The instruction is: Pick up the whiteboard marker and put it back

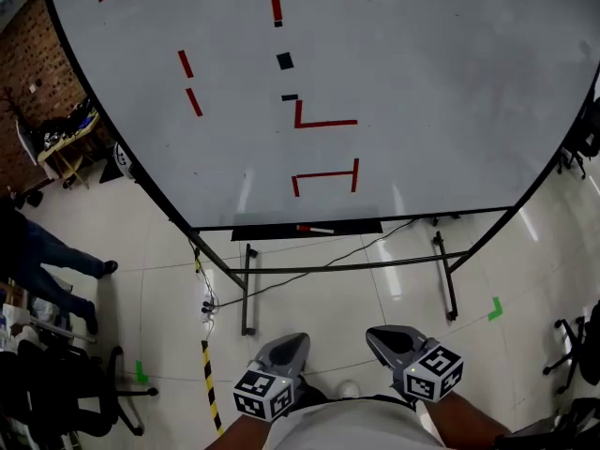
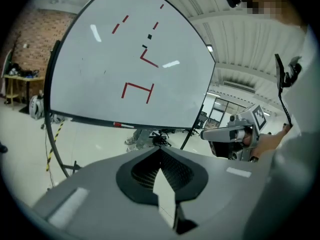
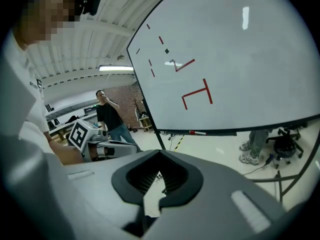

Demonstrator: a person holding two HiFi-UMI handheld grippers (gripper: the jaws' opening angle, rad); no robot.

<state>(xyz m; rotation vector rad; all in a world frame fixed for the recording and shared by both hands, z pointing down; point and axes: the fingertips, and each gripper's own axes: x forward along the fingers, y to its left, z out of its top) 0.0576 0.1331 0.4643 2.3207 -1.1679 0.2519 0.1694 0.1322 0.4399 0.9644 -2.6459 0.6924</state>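
**Approach step, before any grasp.** The whiteboard marker (image 1: 315, 229) lies flat in the pen tray (image 1: 262, 232) under the whiteboard (image 1: 422, 82). Its long axis runs along the tray, red cap to the head view's left. The left gripper (image 1: 286, 350) and right gripper (image 1: 386, 337) hang well short of it, fingers (image 2: 137, 174) pressed together and empty. The next move likely calls for reaching forward and spreading one pair across the barrel.

We carry two grey grippers, left gripper (image 1: 292, 343) and right gripper (image 1: 384, 337): black ribbed pads (image 2: 142, 173), one black-and-white marker cube (image 1: 264, 394) each. We wear a white shirt (image 1: 347, 427).
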